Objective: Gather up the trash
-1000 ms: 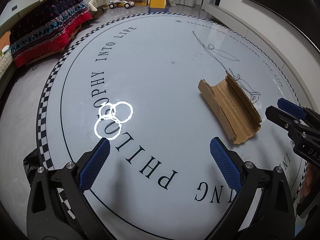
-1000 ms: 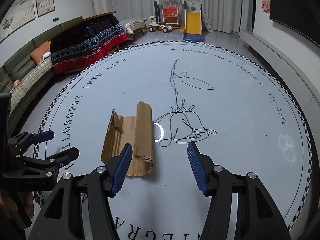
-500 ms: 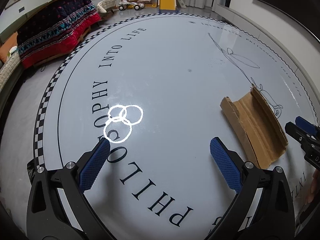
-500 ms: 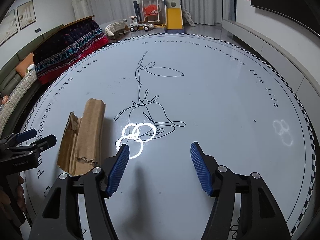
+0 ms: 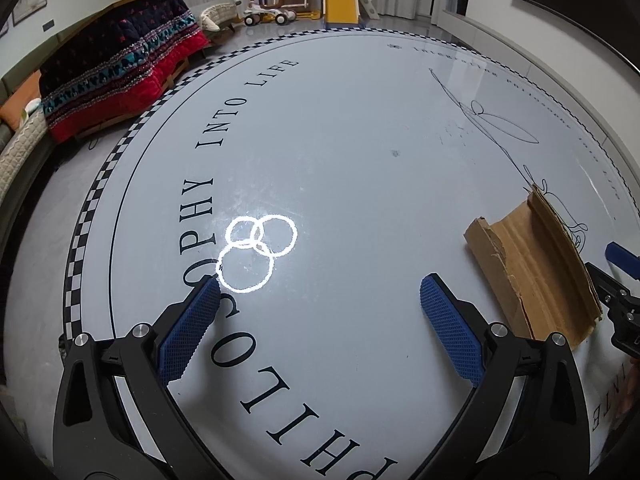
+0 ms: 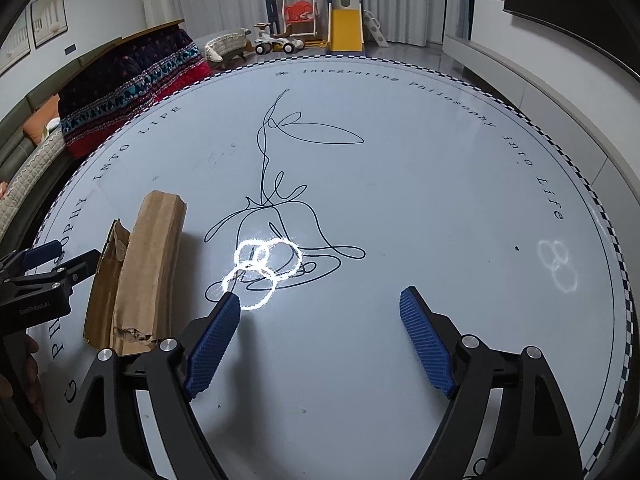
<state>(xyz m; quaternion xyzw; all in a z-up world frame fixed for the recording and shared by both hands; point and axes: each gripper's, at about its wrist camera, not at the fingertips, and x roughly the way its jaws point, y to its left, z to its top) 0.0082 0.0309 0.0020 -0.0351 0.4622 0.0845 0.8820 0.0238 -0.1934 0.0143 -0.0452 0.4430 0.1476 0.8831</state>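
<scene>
Trash item: a torn, curled strip of brown corrugated cardboard (image 6: 136,268) lay flat on the mat, its long edges curling upward, untouched by either tool.
Position of trash: it sat at the near left of the right wrist view and at the right of the left wrist view (image 5: 532,264), between the two grippers.
Left gripper (image 5: 320,320): its blue ribbed pads stood spread wide over bare mat, with nothing between them; the cardboard lay just to their right.
Right gripper (image 6: 320,332): its jaws had just been opening and stood wide apart, released, with only bare mat between them; the cardboard lay just beside its left finger.
Progress: judged at the start; nothing had been lifted and no bin or bag showed in either view.
Remaining: a gripper had to be brought over the cardboard, closed on it, and the piece carried off; where it was to go could not be told.
Surface: a large round white floor mat (image 6: 440,184) with a checkered black-and-white rim, black printed lettering and a looping line drawing, glossy enough to show ring-shaped lamp reflections.
Room: a dark and red patterned quilt (image 5: 116,80) lay draped at the far left, and a yellow toy slide (image 6: 346,30) with a swing and a ride-on car stood at the far wall before pale curtains.
</scene>
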